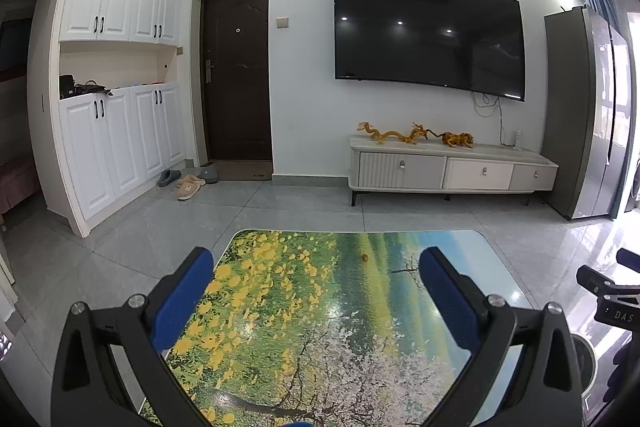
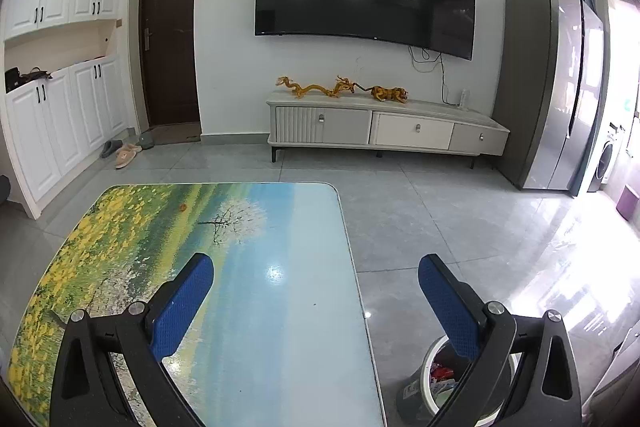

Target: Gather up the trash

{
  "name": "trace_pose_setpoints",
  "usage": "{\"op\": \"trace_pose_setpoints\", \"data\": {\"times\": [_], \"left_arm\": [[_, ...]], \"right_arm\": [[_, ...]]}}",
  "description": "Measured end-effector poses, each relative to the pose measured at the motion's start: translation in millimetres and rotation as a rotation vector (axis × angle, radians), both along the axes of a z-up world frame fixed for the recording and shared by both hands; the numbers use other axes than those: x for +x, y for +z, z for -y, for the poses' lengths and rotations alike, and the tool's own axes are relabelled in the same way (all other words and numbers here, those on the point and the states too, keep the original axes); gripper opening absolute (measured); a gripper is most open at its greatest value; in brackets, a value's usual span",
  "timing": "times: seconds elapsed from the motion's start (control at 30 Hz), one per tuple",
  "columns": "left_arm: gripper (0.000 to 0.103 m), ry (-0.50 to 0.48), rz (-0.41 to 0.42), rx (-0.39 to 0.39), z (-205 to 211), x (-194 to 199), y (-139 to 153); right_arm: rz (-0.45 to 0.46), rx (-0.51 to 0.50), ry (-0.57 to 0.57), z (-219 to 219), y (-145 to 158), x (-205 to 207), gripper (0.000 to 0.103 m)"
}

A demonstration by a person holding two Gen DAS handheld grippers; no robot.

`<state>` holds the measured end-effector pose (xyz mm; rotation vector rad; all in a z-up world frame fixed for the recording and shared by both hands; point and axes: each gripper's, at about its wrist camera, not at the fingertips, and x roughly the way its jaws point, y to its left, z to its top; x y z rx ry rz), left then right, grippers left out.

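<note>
A small orange-brown scrap (image 1: 364,257) lies on the landscape-print table (image 1: 280,327), far side; it also shows in the right wrist view (image 2: 183,207) on the table (image 2: 280,307). My left gripper (image 1: 316,263) is open and empty, held above the table's near part, the scrap ahead between its blue pads. My right gripper (image 2: 316,269) is open and empty over the table's right edge. A grey trash bin (image 2: 420,379) with wrappers inside stands on the floor below the right finger.
A TV stand (image 1: 452,171) with golden dragon figures stands under a wall TV (image 1: 428,31). A fridge (image 2: 552,87) is at right, white cabinets (image 1: 116,147) and slippers (image 1: 190,185) at left. Grey tiled floor surrounds the table.
</note>
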<state>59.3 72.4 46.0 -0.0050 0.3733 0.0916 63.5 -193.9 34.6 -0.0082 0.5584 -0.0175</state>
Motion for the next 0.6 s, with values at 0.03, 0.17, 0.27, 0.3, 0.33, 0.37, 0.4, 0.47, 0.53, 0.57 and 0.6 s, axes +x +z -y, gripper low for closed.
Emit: {"op": "trace_pose_setpoints", "data": {"times": [0.03,0.17,0.27,0.3,0.33,0.37,0.4,0.47,0.53,0.57,0.6], "left_arm": [[0.103,-0.003,-0.001,0.001,0.8,-0.1,0.3],[0.103,-0.010,-0.008,0.002,4.2,-2.3,0.3],[0.103,-0.018,-0.016,0.003,7.5,-3.3,0.3],[0.103,-0.020,-0.017,0.006,8.8,-3.9,0.3],[0.103,-0.021,-0.018,0.009,10.4,-4.6,0.3],[0.103,-0.023,-0.019,0.011,12.1,-5.1,0.8],[0.103,-0.025,-0.020,0.013,13.7,-5.4,0.8],[0.103,-0.030,-0.021,0.018,16.7,-5.4,1.8],[0.103,-0.035,-0.022,0.024,21.6,-6.8,1.5],[0.103,-0.038,-0.022,0.026,20.4,-7.5,1.5],[0.103,-0.040,-0.021,0.027,22.1,-8.1,1.5]], "right_arm": [[0.002,0.000,-0.002,1.0,0.2,-1.4,0.103],[0.006,-0.004,-0.008,4.4,0.1,-5.4,0.103],[0.009,0.000,-0.013,7.6,-0.2,-7.8,0.103],[0.011,0.002,-0.015,9.2,-0.4,-9.1,0.103],[0.013,0.003,-0.019,11.2,-0.2,-10.5,0.103],[0.015,0.004,-0.022,13.0,-0.1,-11.9,0.103],[0.017,0.004,-0.026,14.9,0.0,-13.1,0.103],[0.023,0.005,-0.035,19.2,0.5,-15.8,0.103],[0.027,0.001,-0.043,22.3,0.8,-17.9,0.103],[0.030,-0.001,-0.046,23.5,0.7,-19.0,0.103],[0.033,-0.002,-0.048,24.5,0.9,-20.2,0.103]]}}
